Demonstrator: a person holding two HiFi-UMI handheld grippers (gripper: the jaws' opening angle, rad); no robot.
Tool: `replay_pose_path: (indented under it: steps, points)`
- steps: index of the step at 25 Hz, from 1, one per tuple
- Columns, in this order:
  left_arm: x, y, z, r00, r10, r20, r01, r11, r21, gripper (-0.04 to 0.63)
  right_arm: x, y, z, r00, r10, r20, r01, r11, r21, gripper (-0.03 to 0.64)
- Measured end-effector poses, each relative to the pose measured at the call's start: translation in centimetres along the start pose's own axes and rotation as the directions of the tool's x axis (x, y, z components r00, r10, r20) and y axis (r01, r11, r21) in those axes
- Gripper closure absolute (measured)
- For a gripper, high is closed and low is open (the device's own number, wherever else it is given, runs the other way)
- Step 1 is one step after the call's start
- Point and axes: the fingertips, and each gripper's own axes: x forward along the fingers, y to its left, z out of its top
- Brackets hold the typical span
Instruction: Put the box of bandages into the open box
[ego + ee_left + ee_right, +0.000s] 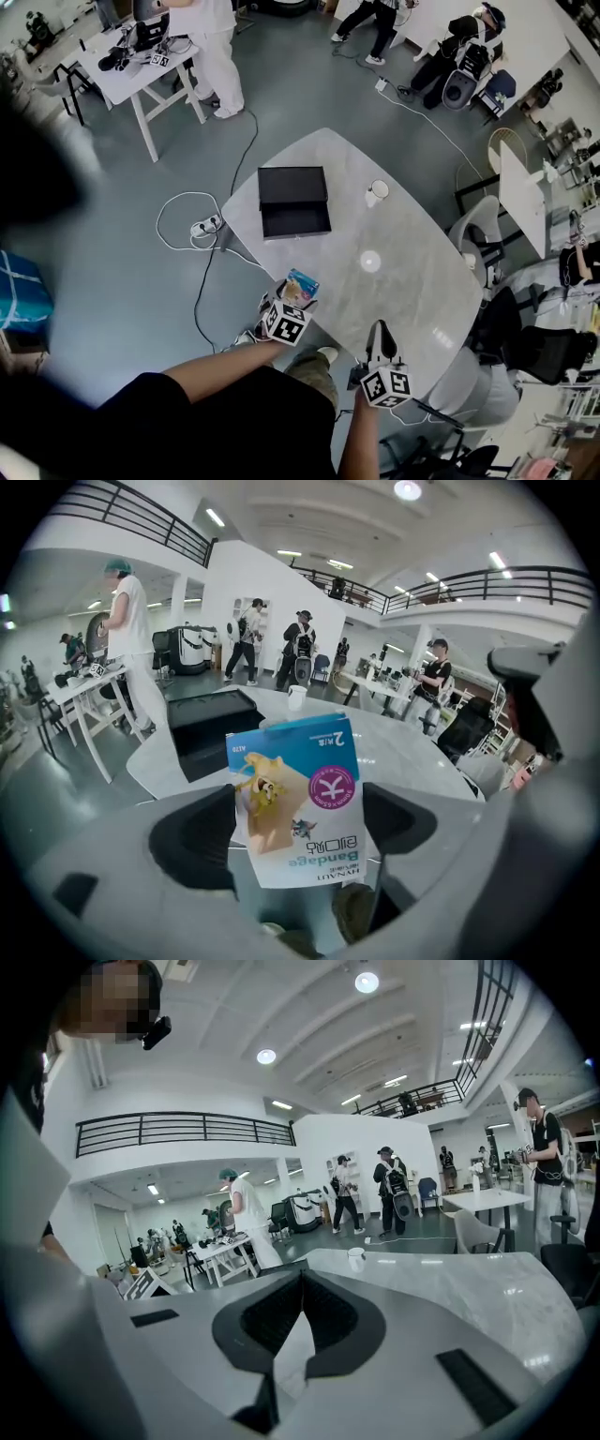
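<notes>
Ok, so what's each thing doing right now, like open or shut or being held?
box of bandages: held, tilted, up off the table
left hand-held gripper: shut on the box of bandages
right hand-held gripper: shut, nothing in it
open box: lid open, sitting on the table
cup: standing upright on the table

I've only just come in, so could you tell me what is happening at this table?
A person works with two hand-held grippers. The left gripper holds the box of bandages at the near edge of the table. The black open box lies farther across the table, not yet reached. The right gripper is shut and empty.
</notes>
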Motion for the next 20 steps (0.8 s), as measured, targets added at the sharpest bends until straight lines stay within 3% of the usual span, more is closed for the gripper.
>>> replay_pose_path:
  steps: [8,20]
  points:
    - [-3.2,7.6,-0.1,0.997,0.062,0.047,-0.061,0.998,-0.035,0.156,2.1,6.2,0.3,0.998,0.058,-0.002,-0.058,0.998,-0.040,0.604]
    - [-2.0,15.9,4.9,0.980,0.166,0.107,-0.162,0.986,-0.047,0.156,9.0,9.3,-0.9,0.985,0.163,-0.051,-0.166,0.984,-0.057,0.604]
